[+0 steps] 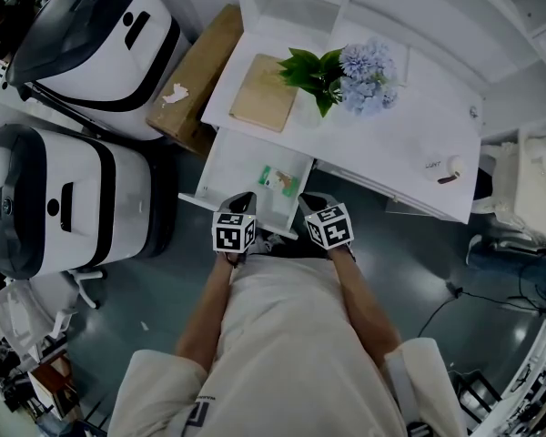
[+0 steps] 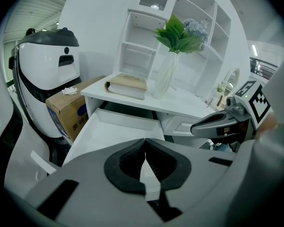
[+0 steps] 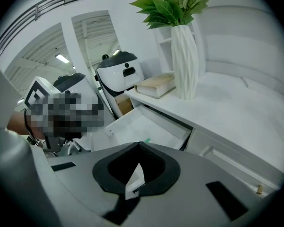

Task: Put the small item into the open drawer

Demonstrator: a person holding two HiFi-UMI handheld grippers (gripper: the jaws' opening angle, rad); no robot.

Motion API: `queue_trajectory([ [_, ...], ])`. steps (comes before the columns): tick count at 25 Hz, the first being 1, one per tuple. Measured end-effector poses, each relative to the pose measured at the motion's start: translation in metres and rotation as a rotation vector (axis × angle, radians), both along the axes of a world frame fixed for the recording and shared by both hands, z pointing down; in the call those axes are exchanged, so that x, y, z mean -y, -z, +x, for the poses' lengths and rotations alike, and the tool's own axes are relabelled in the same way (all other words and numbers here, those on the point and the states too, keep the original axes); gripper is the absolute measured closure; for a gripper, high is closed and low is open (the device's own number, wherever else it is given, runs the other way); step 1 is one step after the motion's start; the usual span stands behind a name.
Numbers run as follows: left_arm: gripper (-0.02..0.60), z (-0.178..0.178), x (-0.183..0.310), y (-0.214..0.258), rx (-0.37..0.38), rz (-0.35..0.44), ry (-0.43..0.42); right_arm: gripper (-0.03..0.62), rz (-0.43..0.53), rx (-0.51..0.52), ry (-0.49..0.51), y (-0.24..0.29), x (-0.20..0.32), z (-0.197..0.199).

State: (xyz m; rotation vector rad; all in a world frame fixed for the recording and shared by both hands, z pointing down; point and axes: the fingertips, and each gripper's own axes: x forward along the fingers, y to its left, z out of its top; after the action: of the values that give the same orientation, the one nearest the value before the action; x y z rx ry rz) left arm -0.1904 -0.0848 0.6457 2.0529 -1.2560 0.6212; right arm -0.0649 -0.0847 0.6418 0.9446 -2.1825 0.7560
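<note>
The white desk's drawer stands pulled out. Inside it, near its right side, lies a small green-and-white item; in the right gripper view only a green corner of the item shows above the jaws. My left gripper hovers over the drawer's front edge, shut, with nothing between its jaws. My right gripper sits beside it at the front right corner, also shut and empty. In the left gripper view the drawer lies just past my left gripper. The right gripper faces the drawer.
On the desk top are a tan book, a vase of green leaves and blue flowers and a small white round object. A cardboard box and two white-and-black machines stand to the left.
</note>
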Motion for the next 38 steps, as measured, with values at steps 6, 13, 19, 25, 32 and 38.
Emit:
queue_trajectory([
  [6,0.565,0.0006,-0.0002,-0.0015,-0.006,-0.004,0.001,0.569,0.0,-0.005,0.007,-0.0015,0.0001,0.0],
  [13,0.565,0.0008,0.0007,-0.0022,-0.007,-0.004,0.001,0.568,0.002,-0.01,0.012,-0.0024,0.0003,0.0002],
  [19,0.565,0.0012,0.0007,-0.0027,-0.005,-0.009,-0.003,0.568,0.006,-0.012,0.017,-0.0013,0.0007,-0.0001],
  [25,0.565,0.0008,0.0006,-0.003,-0.008,-0.01,-0.002,0.568,0.004,-0.014,0.023,-0.0024,-0.0003,-0.0008],
  [32,0.565,0.0018,-0.0011,-0.0033,-0.015,-0.014,-0.006,0.569,0.01,-0.017,0.033,-0.0023,-0.0017,-0.002],
  [38,0.565,0.0009,-0.0014,-0.0036,-0.02,-0.015,-0.003,0.568,0.009,-0.019,0.037,-0.0026,-0.0026,-0.0029],
])
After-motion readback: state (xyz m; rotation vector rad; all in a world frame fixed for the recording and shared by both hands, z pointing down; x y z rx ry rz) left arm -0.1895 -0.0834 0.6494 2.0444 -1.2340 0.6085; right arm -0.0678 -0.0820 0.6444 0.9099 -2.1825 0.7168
